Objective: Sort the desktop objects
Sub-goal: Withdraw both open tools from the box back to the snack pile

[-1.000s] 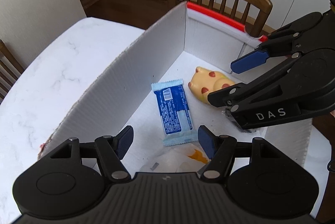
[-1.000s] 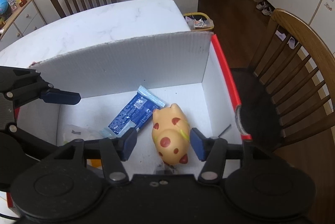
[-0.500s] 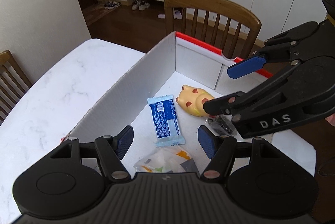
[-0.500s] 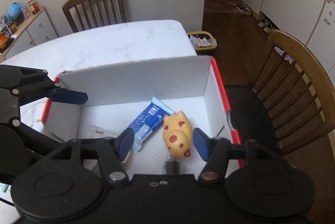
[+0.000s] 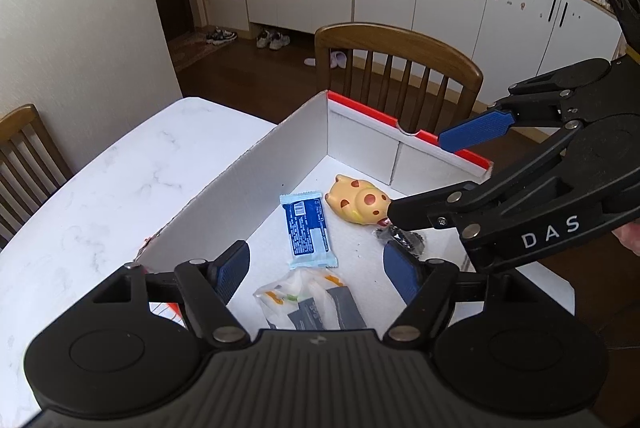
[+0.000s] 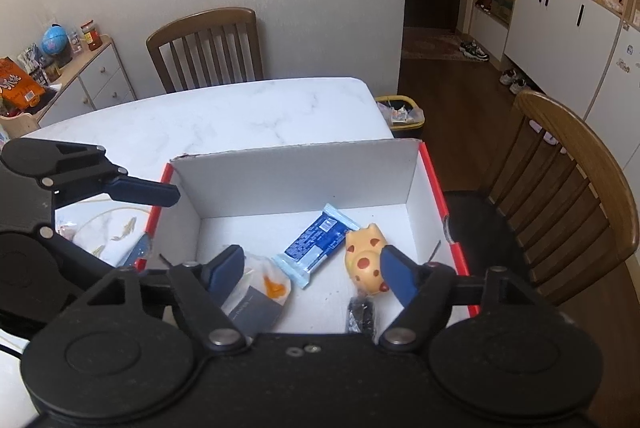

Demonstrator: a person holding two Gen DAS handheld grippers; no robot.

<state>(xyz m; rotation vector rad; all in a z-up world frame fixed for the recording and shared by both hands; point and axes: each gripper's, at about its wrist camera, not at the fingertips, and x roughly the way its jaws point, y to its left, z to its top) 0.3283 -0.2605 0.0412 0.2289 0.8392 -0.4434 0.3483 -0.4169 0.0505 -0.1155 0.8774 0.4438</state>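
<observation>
Both tools hang above a white box [image 5: 280,163] with red edges that stands on the marble desk [image 5: 120,187].

The left tool [image 5: 316,268] has its jaws opening, with nothing gripped between them. In its own view the blue pads frame the box floor, and the right tool reaches in from 3 o'clock.

The right tool [image 6: 312,268] likewise has its jaws opening and grips nothing. In its view the left tool enters from 9 o'clock.

Inside the box, seen from the left wrist:
- a blue wrapper [image 5: 308,230] lies flat near the middle;
- a yellow toy [image 5: 356,203] with red spots lies at 2 o'clock from the wrapper, just beside it;
- a small dark packet [image 5: 400,240] lies at 5 o'clock from the toy, partly hidden by the right tool's finger;
- a clear bag [image 5: 308,302] with grey and orange contents lies at 6 o'clock from the wrapper, at the near end of the box.

Seen from the right wrist, the toy [image 6: 364,262] sits just inside the right pad, not touching it as far as can be told, and the wrapper [image 6: 316,244] lies at 10 o'clock from it. A wooden chair [image 5: 396,75] stands behind the box.
</observation>
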